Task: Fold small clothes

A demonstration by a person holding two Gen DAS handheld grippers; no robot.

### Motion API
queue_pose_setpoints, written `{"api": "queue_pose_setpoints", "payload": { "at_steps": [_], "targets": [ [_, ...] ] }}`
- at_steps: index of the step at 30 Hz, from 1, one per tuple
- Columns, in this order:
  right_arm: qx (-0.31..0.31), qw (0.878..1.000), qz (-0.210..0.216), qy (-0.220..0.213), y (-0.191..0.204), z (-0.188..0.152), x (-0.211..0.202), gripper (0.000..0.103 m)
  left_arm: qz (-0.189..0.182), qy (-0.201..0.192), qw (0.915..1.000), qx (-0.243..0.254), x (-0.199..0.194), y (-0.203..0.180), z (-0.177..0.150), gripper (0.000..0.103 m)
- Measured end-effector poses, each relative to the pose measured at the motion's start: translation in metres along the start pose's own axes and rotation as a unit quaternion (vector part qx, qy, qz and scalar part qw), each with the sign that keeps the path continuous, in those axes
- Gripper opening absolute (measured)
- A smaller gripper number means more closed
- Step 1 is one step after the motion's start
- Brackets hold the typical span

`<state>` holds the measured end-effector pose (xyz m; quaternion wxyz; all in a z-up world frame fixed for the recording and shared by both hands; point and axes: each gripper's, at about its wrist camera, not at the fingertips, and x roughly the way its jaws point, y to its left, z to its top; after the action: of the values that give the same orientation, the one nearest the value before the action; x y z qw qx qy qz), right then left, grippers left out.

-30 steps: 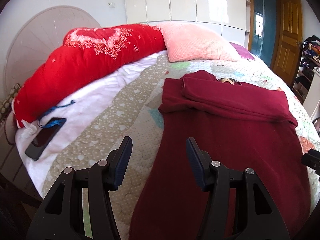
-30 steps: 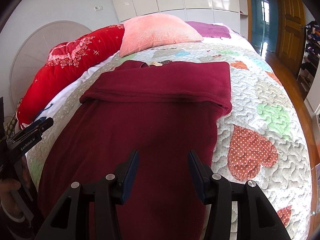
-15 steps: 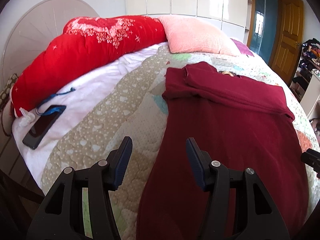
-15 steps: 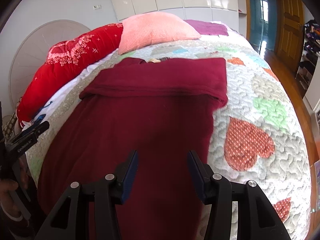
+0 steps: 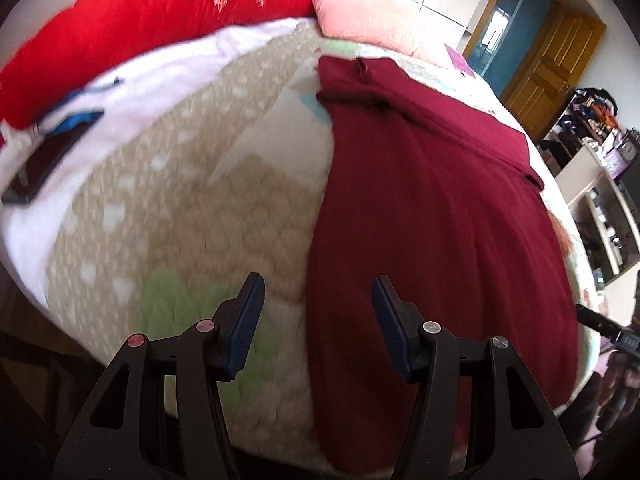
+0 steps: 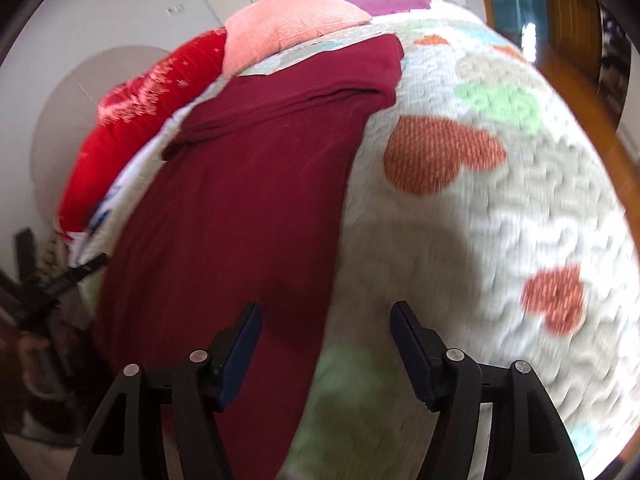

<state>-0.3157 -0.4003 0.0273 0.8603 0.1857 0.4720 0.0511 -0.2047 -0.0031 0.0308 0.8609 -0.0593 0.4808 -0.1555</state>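
A dark red garment [image 5: 432,208] lies flat on the quilted bed, its far part folded across the top. It also shows in the right wrist view [image 6: 248,184]. My left gripper [image 5: 318,312] is open and empty above the garment's near left edge. My right gripper [image 6: 326,336] is open and empty above the garment's near right edge, its left finger over the cloth and its right finger over the quilt [image 6: 500,220]. Both views are motion-blurred.
A red bolster [image 5: 132,20] and a pink pillow [image 5: 360,12] lie at the head of the bed. A phone [image 5: 44,160] lies on the white sheet at the left. A wooden door [image 5: 552,60] and shelves [image 5: 600,184] stand to the right.
Both grippers have moved down and toward the near end of the garment, the left tilting left and the right tilting right. Both stay open.
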Motion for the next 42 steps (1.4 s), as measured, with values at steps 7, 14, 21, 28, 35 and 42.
{"api": "queue_pose_setpoints", "payload": {
  "at_steps": [7,14,21,28,35,42],
  "targets": [
    [-0.028,0.999,0.041,0.011,0.019,-0.025,0.006,0.068,-0.014,-0.005,0.9998,-0.012,0.0,0.002,-0.014,0.065],
    [-0.069,0.997,-0.012,-0.024,0.03,-0.029,-0.001,0.008,-0.028,0.01,0.9994,-0.016,-0.003,-0.001,-0.014,0.065],
    [-0.04,0.999,-0.017,-0.019,0.013,-0.028,0.003,0.008,-0.043,0.018,0.9986,-0.025,-0.01,0.003,-0.025,0.065],
    [-0.008,0.999,0.034,-0.025,-0.001,-0.041,-0.025,0.049,-0.058,0.027,0.9976,-0.027,-0.014,0.007,-0.033,0.067],
    [-0.03,0.994,0.102,0.003,0.014,-0.062,-0.029,0.049,-0.062,0.045,0.9971,-0.004,-0.015,0.001,-0.043,0.07],
    [-0.034,0.991,0.129,0.01,0.019,-0.071,-0.019,0.057,-0.072,0.047,0.9963,0.002,-0.008,-0.005,-0.046,0.088]
  ]
}}
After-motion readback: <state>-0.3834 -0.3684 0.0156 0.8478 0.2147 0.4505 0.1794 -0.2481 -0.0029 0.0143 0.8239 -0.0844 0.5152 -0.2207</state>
